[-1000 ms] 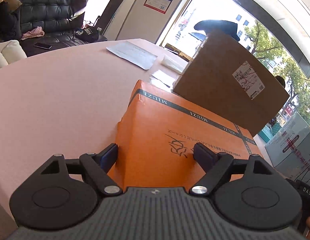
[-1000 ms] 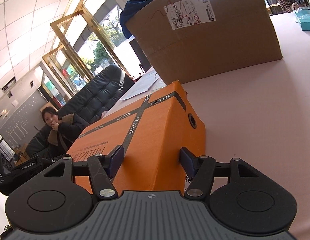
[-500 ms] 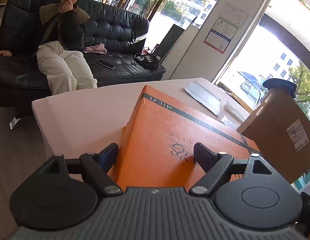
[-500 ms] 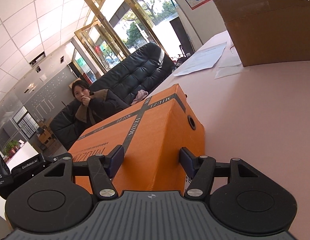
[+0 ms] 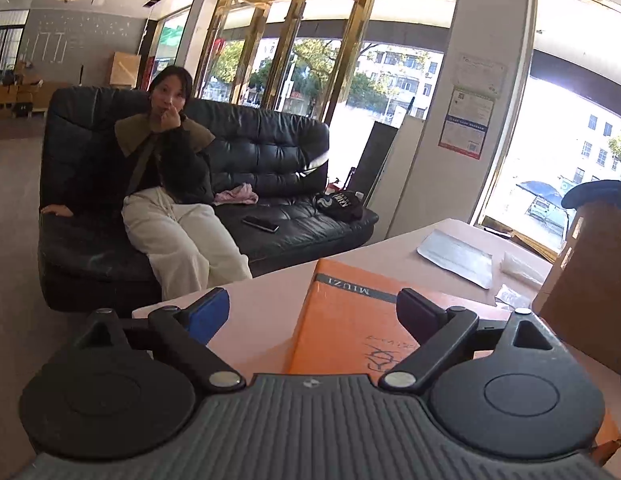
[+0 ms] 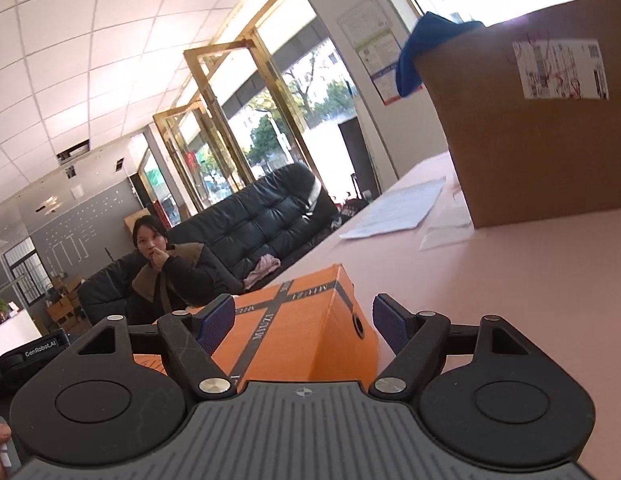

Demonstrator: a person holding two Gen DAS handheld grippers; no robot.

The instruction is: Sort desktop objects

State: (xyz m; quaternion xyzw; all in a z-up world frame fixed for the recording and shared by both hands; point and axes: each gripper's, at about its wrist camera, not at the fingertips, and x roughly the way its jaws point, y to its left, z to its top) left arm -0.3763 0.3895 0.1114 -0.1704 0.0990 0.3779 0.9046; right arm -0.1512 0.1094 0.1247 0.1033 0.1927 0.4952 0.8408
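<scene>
both grippers stand spread around the orange box (image 5: 350, 320), one at each end. left gripper (image 5: 310, 312) has its jaws wide apart: the blue-padded left finger (image 5: 208, 314) hangs over bare table, clear of the box, and the right finger (image 5: 418, 314) sits over the box top, whether touching it cannot be told. right gripper (image 6: 304, 322) is open too; its pads flank the box's corner with a gap visible on the right side, where the end face with a round hole shows. the box lies flat on the pink table (image 6: 510, 280), near the table's edge, dark tape bands crossing its top. farther along the table a large brown carton (image 6: 530, 140) stands upright with a white label on its side and something blue on top. a paper sheet (image 5: 454, 258) and clear plastic bits lie between the carton and the box. beyond the table a person (image 5: 170, 184) sits on a black sofa (image 5: 270, 152), hand at mouth; a phone and a pink cloth lie on the seat beside them.
</scene>
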